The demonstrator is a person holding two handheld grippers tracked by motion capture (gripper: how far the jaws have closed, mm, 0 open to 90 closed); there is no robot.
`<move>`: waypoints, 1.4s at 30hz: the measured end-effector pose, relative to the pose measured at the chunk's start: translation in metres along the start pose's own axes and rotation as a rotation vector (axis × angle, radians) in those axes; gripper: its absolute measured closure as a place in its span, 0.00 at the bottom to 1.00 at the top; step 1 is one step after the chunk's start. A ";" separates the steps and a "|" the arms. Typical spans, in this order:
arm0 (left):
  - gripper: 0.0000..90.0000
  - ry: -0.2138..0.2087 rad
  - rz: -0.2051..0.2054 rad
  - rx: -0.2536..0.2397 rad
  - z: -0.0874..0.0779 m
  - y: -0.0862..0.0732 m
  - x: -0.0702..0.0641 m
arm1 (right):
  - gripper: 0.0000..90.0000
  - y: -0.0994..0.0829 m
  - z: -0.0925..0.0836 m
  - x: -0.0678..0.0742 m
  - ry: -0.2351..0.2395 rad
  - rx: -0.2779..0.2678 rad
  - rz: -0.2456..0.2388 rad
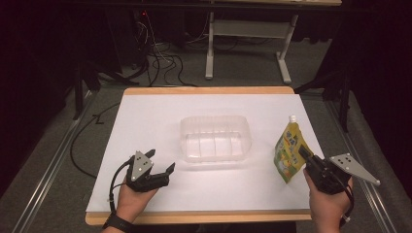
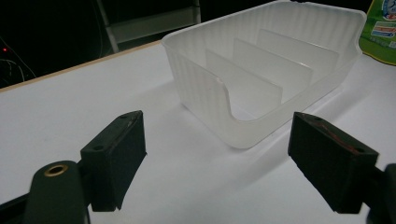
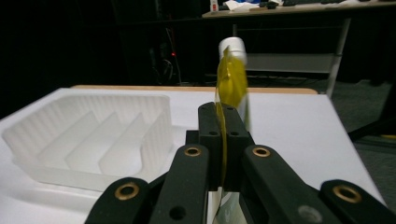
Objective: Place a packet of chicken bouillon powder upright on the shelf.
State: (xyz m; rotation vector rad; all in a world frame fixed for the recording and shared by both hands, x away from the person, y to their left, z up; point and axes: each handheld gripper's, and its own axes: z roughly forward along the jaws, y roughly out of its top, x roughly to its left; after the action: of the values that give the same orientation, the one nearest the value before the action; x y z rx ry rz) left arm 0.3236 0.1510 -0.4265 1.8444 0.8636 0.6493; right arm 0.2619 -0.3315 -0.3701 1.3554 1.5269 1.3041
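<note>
A yellow-green drink pouch [image 1: 289,151] with a white cap stands upright at the table's right side. My right gripper [image 1: 305,155] is shut on its edge; in the right gripper view the thin pouch [image 3: 230,81] rises edge-on from between the closed jaws of the right gripper [image 3: 222,122]. A translucent plastic bin [image 1: 215,139] with inner dividers sits at the table's middle. My left gripper [image 1: 162,162] rests open near the front left, pointing at the bin [image 2: 261,70]. Nothing lies between the wide-apart jaws of the left gripper [image 2: 224,144]. The pouch [image 2: 384,32] peeks in at the top right.
A white sheet [image 1: 145,126] covers the wooden table [image 1: 204,90]. Beyond its far edge are cables [image 1: 163,60] on the floor and a desk frame [image 1: 248,43]. A metal rail [image 1: 53,165] runs along the left.
</note>
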 end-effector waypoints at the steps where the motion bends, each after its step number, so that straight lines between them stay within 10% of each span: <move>1: 0.22 0.002 0.000 0.001 0.000 0.000 0.000 | 1.00 0.000 0.000 -0.001 0.003 0.000 0.003; 13: 0.22 -0.002 0.004 0.008 0.000 0.000 0.000 | 0.82 -0.018 0.016 -0.012 0.035 0.068 0.050; 25: 0.22 -0.007 0.002 0.010 0.001 -0.001 0.000 | 1.00 -0.022 0.025 -0.016 0.073 0.091 0.100; 42: 0.24 -0.025 -0.019 0.008 0.006 -0.001 -0.001 | 1.00 -0.003 0.006 -0.005 0.091 -0.026 0.092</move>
State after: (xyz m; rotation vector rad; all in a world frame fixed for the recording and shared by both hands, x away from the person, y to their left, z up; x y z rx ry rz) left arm 0.3273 0.1472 -0.4302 1.8453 0.8672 0.6108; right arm 0.2675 -0.3346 -0.3751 1.3803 1.5176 1.4559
